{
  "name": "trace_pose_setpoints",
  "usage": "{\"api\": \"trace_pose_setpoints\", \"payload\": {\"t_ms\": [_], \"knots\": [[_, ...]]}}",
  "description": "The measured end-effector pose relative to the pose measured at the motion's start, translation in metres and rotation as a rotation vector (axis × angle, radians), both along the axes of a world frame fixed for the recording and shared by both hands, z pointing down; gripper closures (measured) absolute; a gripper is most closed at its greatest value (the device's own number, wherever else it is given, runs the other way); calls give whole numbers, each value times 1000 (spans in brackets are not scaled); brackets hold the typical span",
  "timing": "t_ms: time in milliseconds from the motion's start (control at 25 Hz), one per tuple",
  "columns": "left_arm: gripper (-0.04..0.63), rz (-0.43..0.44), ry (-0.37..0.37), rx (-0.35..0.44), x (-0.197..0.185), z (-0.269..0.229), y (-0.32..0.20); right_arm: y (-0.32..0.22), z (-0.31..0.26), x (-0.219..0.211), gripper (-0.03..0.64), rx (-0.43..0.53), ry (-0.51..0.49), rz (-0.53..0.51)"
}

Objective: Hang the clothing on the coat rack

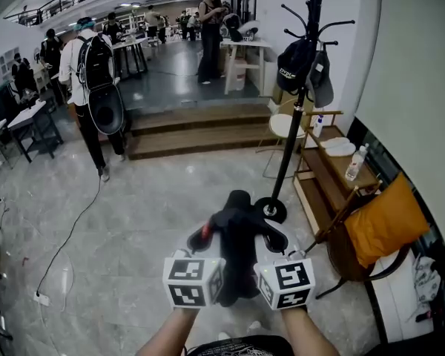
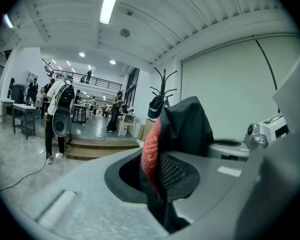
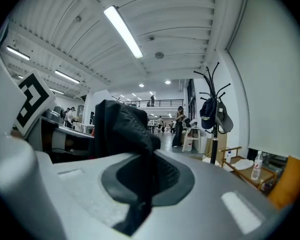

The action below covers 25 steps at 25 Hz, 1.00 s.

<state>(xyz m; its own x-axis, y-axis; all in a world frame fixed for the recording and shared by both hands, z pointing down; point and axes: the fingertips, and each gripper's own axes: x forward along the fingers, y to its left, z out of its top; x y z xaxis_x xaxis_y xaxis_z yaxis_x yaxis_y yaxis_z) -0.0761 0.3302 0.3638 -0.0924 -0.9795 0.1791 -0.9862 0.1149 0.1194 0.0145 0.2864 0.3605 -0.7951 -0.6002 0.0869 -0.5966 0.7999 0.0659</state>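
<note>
A black garment (image 1: 237, 251) with a red inner lining (image 2: 151, 151) hangs between my two grippers at the bottom centre of the head view. My left gripper (image 1: 205, 236) is shut on its left part, and my right gripper (image 1: 276, 240) is shut on its right part (image 3: 125, 129). The black coat rack (image 1: 297, 102) stands ahead and to the right, its round base (image 1: 271, 210) on the floor just beyond the garment. A dark cap and a grey bag (image 1: 305, 69) hang on its hooks. The rack (image 3: 213, 114) also shows in the right gripper view.
A wooden bench (image 1: 334, 173) with bottles runs along the right wall. A chair with an orange cushion (image 1: 382, 221) stands close on the right. A white stool (image 1: 282, 128) sits behind the rack. A person with a backpack (image 1: 93, 87) stands left; a cable (image 1: 67, 236) crosses the floor.
</note>
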Motion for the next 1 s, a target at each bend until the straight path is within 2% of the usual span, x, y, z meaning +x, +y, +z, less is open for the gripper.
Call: {"api": "trace_pose_setpoints", "payload": {"t_ms": [480, 1000], "knots": [[560, 14, -18, -22, -4, 10, -32, -35, 9, -3, 606, -20, -26, 23], [560, -7, -26, -38, -18, 14, -103, -107, 14, -19, 606, -37, -37, -6]]}}
